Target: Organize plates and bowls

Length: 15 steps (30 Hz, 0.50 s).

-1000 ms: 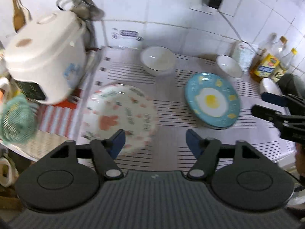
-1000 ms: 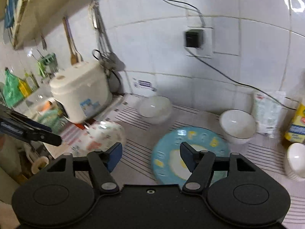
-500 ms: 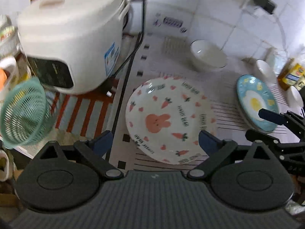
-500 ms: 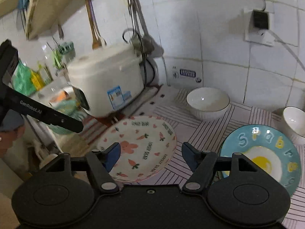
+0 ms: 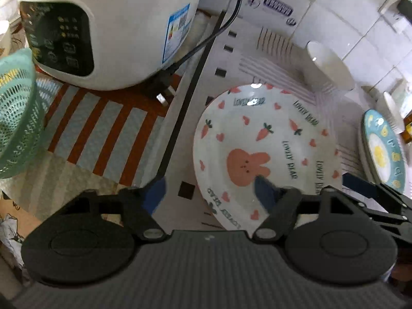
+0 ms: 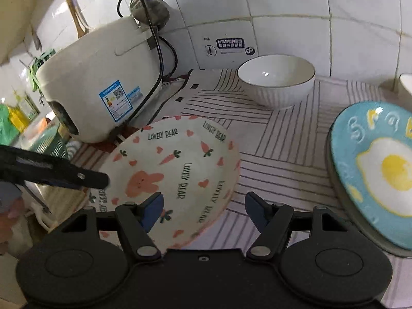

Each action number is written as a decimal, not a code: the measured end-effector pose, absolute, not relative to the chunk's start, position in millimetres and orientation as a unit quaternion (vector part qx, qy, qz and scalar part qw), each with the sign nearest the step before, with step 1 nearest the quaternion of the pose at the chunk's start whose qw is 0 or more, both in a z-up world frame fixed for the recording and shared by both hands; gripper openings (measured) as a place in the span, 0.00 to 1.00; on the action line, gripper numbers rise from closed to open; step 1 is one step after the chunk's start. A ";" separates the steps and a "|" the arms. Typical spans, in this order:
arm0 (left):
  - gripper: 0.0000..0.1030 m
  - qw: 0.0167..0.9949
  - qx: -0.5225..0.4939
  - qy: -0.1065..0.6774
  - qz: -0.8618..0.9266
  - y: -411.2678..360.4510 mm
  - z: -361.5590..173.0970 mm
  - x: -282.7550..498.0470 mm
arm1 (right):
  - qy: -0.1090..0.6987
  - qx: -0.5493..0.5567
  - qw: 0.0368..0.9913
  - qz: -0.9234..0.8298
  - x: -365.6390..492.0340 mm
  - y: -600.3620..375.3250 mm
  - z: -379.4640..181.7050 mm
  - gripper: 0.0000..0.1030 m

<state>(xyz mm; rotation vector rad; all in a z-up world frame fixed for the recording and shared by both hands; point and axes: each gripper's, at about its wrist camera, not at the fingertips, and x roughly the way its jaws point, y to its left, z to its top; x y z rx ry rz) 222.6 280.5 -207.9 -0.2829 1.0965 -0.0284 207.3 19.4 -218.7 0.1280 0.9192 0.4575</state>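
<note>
Rabbit plate [image 5: 267, 152]: lies flat on the striped mat [image 6: 288, 149], centre right of the left wrist view, lower centre of the right wrist view.
Left gripper [image 5: 209, 193]: jaws spread wide and empty, straddling the plate's near left rim, one blue pad above the plate, the other off it to the left.
Right gripper [image 6: 203, 209]: jaws apart, holding nothing, low over the plate's near right edge.
Egg plate [image 6: 376, 170]: blue, at the right edge of both views, apart from the rabbit plate.
White bowl [image 6: 276, 79]: upper centre right, near the tiled wall.
Rice cooker [image 5: 110, 23]: upper left, its cord and plug [image 5: 164, 92] just beside the plate.
Risk: a shallow pinch on the glazed rim could probably slip and drop the plate.
Risk: two grippers closing on one plate might pull against each other or tilt it.
Risk: sliding the plate leftward could snag the plug.
</note>
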 end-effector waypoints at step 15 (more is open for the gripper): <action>0.22 0.826 -0.151 0.542 -0.032 284.7 -228.3 235.6 | 0.456 0.065 0.854 0.240 213.1 18.5 -242.9 0.30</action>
